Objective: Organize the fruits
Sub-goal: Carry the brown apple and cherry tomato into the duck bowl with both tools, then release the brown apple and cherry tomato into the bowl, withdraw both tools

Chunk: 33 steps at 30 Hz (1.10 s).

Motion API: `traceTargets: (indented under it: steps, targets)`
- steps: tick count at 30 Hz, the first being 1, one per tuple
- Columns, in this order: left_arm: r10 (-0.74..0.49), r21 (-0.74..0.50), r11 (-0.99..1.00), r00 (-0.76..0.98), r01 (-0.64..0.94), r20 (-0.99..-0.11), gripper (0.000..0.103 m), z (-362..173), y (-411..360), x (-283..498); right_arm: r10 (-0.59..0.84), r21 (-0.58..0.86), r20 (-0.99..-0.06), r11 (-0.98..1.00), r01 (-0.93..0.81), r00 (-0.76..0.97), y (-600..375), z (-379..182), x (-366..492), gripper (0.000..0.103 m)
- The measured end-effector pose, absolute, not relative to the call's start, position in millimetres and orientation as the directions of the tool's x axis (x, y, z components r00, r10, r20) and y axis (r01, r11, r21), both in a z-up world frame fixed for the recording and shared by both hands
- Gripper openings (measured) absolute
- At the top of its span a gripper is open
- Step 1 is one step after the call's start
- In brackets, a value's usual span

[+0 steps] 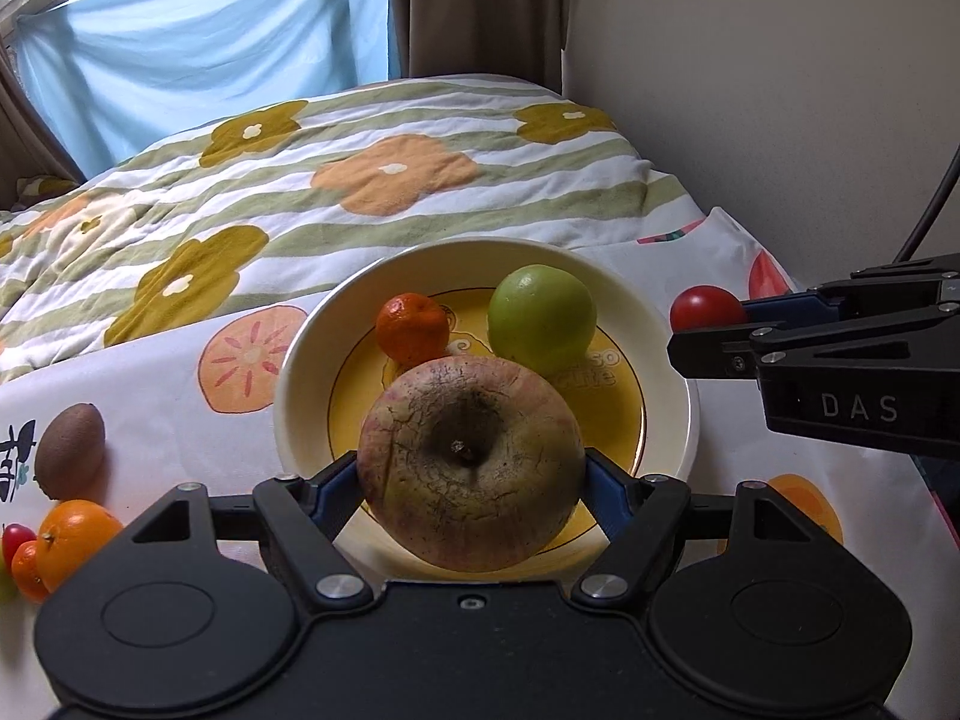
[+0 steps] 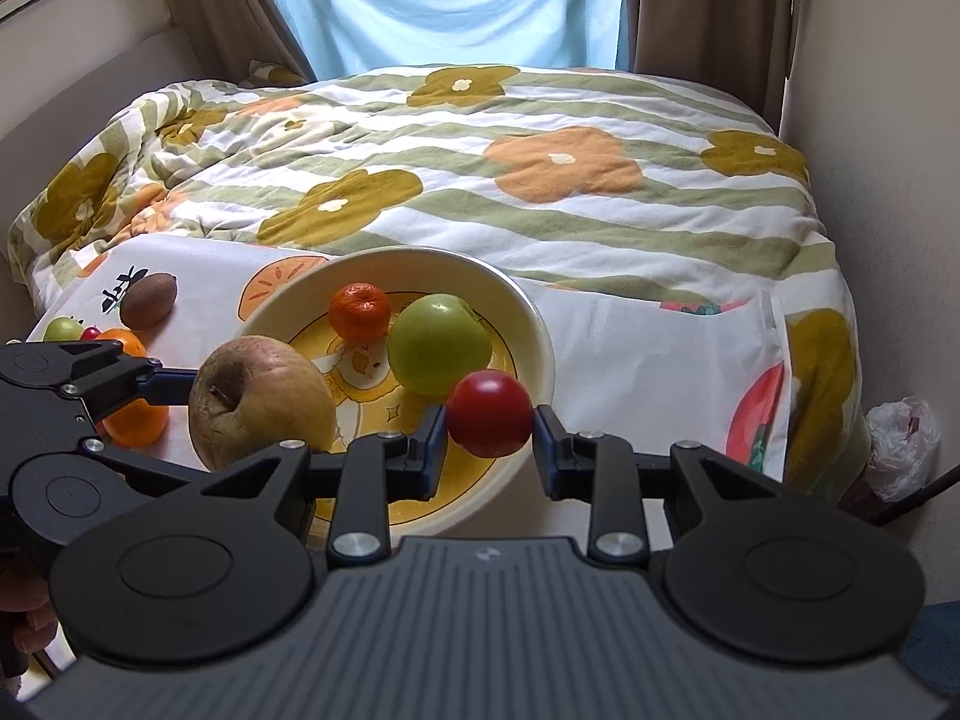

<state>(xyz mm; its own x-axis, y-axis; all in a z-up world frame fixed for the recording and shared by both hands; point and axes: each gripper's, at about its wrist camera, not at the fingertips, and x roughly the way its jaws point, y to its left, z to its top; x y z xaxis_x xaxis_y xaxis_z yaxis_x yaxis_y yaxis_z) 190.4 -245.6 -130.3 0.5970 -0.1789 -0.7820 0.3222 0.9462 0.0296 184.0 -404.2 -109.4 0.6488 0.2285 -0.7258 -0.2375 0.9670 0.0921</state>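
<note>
My left gripper [image 1: 471, 480] is shut on a large brownish apple [image 1: 471, 462] and holds it over the near side of a cream bowl [image 1: 300, 360] with a yellow bottom. The apple also shows in the right wrist view [image 2: 261, 399]. In the bowl lie a small mandarin [image 1: 413, 327] and a green apple [image 1: 542, 319]. My right gripper [image 2: 489, 441] is shut on a small red tomato [image 2: 490, 413] above the bowl's right rim [image 2: 540, 324]. The right gripper also shows in the left wrist view [image 1: 708, 324], right of the bowl.
A kiwi [image 1: 69, 450], an orange [image 1: 75, 540], a smaller mandarin [image 1: 27, 570] and a red cherry tomato [image 1: 17, 540] lie on the fruit-print cloth left of the bowl. A small green fruit [image 2: 63, 329] lies there too. A flowered quilt [image 2: 480, 168] lies behind. A wall stands on the right.
</note>
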Motion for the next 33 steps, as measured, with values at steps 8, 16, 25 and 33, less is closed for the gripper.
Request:
traceTargets:
  steps: [8, 16, 25, 33]
  targets:
    - [-0.165, 0.031, 0.947, 0.569, 0.319, -0.805, 0.079, -141.6, -257.6, 199.9, 0.240, 0.104, -0.736, 0.964, -0.244, 0.632, -407.2, -116.5, 190.6, 0.045]
    - [-0.177, 0.042, 0.944, 0.610, 0.327, -0.773, 0.099, -129.2, -253.4, 192.0, 0.242, 0.111, -0.739, 0.964, -0.241, 0.629, -409.0, -118.5, 192.6, 0.045]
    - [-0.161, 0.023, 0.959, 0.610, 0.283, -0.776, 0.099, -115.5, -229.4, 178.4, 0.280, 0.093, -0.738, 0.943, -0.319, 0.614, -395.7, -126.8, 197.2, 0.046]
    - [-0.117, 0.043, 0.970, 0.616, 0.238, -0.779, 0.099, -114.9, -216.1, 169.3, 0.304, 0.086, -0.743, 0.927, -0.365, 0.597, -386.5, -134.5, 197.2, 0.047]
